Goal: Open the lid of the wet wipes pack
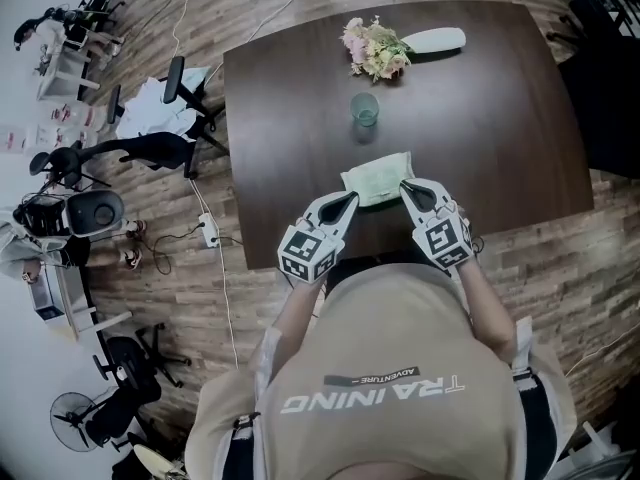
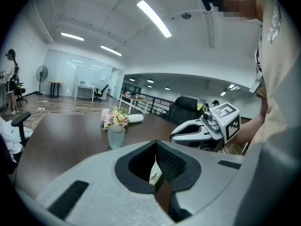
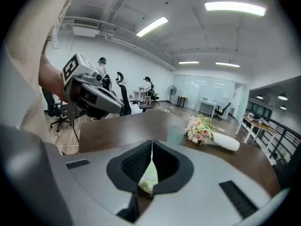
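Observation:
The pale green wet wipes pack (image 1: 378, 180) lies flat near the front edge of the dark wooden table (image 1: 500, 118). In the head view my left gripper (image 1: 351, 199) has its tip at the pack's near left corner and my right gripper (image 1: 404, 185) at its right edge; whether either touches it I cannot tell. In the left gripper view the jaws of the left gripper (image 2: 155, 144) meet at the tip, with a sliver of the pack (image 2: 154, 173) showing below them. The right gripper (image 3: 151, 143) is shut too, the pack (image 3: 149, 180) lying under its jaws. Nothing is held.
A clear drinking glass (image 1: 365, 109) stands just beyond the pack. Behind it a bunch of pink flowers (image 1: 375, 48) lies in a white vase (image 1: 435, 40) on its side. Office chairs (image 1: 160, 148) and cables are on the floor to the left.

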The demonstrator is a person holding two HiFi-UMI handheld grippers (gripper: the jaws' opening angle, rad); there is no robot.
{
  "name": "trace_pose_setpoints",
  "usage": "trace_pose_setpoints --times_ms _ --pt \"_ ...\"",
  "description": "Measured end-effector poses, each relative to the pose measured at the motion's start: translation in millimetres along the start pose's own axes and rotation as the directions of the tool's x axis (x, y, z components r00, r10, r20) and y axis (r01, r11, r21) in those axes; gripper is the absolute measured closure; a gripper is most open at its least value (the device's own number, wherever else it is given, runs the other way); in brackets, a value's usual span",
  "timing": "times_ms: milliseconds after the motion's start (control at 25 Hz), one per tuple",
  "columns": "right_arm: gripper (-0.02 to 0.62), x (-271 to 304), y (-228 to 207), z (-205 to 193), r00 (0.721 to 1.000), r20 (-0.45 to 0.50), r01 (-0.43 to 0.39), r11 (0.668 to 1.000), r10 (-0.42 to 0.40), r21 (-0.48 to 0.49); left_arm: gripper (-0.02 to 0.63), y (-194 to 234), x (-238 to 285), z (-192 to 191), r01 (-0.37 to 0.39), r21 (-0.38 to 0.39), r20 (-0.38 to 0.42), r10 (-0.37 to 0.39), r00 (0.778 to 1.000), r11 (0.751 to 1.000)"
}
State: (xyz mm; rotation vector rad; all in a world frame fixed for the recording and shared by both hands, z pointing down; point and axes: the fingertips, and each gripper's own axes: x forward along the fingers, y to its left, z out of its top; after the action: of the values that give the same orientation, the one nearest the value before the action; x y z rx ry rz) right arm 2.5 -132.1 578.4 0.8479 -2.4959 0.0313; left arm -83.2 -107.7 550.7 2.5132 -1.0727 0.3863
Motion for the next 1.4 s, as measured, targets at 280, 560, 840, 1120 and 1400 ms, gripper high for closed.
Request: trace_pose_setpoints --times_ms 280,560,840,1120,1400 --pt "0.580 18.3 10.9 -8.2 0.994 -0.010 -0.109 0.991 0.109 -0.081 0.597 19.3 21.2 -31.2 -0.025 -0.008 -0.091 0.024 0.996 1.000" --pt "0.580 35.8 22.4 -24.3 0.980 -0.117 -0.176 0.972 0.159 -0.157 0.597 37.0 37.0 -68.1 -0.032 -0.047 -0.173 0.023 0.985 0.998" --pt "0.580 54.1 30.7 -47.8 0.965 -0.205 -0.208 0.955 0.165 -0.209 0.597 55.4 55.8 -105.6 -0.046 -0.074 -0.256 0.025 0.966 0.996" --pt "0.580 62.7 33.9 -59.4 0.955 -0.240 -0.237 0.936 0.175 -0.261 0.597 56.4 71.2 -122.4 -0.026 -0.074 -0.313 0.002 0.950 0.997" --pt "0.580 63.4 36.6 -65.5 0.946 -0.262 -0.266 0.916 0.188 -0.302 0.597 56.0 74.5 -129.7 -0.044 -0.053 -0.331 0.024 0.943 0.998"
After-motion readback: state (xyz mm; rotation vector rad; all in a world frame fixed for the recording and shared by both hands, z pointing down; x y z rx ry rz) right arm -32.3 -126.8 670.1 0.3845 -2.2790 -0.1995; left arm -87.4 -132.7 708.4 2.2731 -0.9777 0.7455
